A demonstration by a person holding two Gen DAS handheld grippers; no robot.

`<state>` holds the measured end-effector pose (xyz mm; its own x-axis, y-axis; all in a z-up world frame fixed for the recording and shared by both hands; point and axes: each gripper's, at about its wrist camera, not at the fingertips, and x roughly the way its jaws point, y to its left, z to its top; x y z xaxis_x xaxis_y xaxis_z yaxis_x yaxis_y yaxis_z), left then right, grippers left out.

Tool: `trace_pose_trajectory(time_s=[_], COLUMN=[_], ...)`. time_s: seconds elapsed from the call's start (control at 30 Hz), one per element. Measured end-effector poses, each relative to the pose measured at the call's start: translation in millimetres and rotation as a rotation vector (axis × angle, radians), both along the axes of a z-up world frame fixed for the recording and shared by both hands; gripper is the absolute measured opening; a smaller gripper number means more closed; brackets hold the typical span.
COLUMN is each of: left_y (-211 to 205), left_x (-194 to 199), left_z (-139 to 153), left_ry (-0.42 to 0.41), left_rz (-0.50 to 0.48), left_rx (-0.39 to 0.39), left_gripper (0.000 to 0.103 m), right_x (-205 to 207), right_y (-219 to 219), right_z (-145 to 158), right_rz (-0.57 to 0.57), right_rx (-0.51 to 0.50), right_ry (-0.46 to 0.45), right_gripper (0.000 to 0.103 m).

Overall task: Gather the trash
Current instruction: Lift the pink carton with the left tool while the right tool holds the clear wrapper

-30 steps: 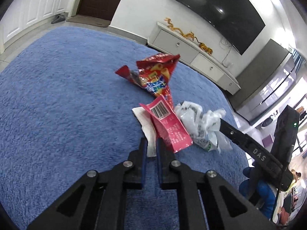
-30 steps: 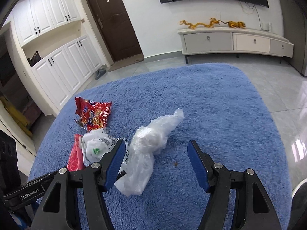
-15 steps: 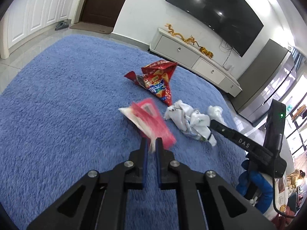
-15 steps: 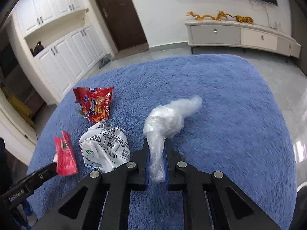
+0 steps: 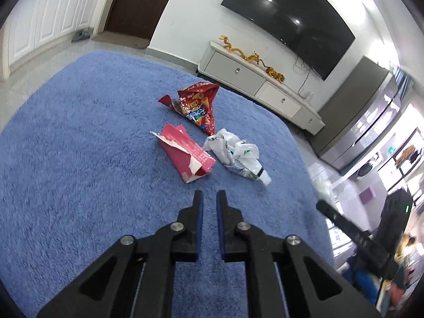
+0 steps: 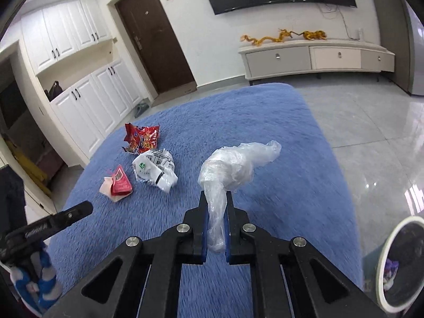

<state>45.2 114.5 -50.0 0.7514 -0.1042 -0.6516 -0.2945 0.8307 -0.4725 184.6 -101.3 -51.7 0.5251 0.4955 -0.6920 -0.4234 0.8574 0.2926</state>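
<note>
Gripping a clear plastic bag (image 6: 233, 164), the right hand-held gripper (image 6: 215, 198) has its jaws closed on the bag's twisted neck at lower centre of the right wrist view; the bulging body of the bag projects up and to the right beyond the fingertips, above the blue rug (image 6: 265, 122). The left hand-held gripper (image 5: 209, 198) sits at lower centre of the left wrist view with its jaws nearly together, a narrow gap between the blue pads, and nothing between them. Just above its tips, in the centre of that frame, a torn pink carton (image 5: 185, 156) lies flat on the rug (image 5: 79, 159). A crumpled white printed bag (image 5: 238, 156) lies just right of the carton, near it but apart. A red snack wrapper (image 5: 198, 106) lies above both, its lower point close to the carton and the white bag. In the right wrist view the same three items form a cluster at centre left, with the left tool's black finger entering from the lower left edge. A white TV cabinet (image 6: 318, 55) stands against the far wall at upper right. A round white-rimmed container (image 6: 384, 259) appears at the lower right edge.
</note>
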Motion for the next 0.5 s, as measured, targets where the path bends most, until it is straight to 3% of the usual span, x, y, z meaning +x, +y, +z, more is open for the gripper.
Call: trace_pose_trajectory(time_s=[0.03,0.1,0.3,0.47,0.5], left_y=[2,4,11,6,5], left_x=[1,4,36,74,79], left_z=[0,1,-3,-18,-20], left_ry=[0.000,-0.004,0.028,0.106,0.116], left_rz=[0.010,0.047,0.094,0.087,0.087], left_rx=[-0.006,0.000,0.066,0.129,0.137], left_gripper=[0.040,0.060,0.060,0.059,0.055], right_x=[-3,-10,-26,-32,-33], right_y=[-5,-12,-33,-48,-51], right_z=[1,1,-3,0,1], right_rz=[-0.006,-0.016,-0.036,-0.059,-0.065], right_rx=[0.007,0.014,0.026,0.026,0.026], right_ry=[0.002,0.006,0.015,0.008,0.008], right_gripper=[0.009,0.009,0.009,0.009,0.009])
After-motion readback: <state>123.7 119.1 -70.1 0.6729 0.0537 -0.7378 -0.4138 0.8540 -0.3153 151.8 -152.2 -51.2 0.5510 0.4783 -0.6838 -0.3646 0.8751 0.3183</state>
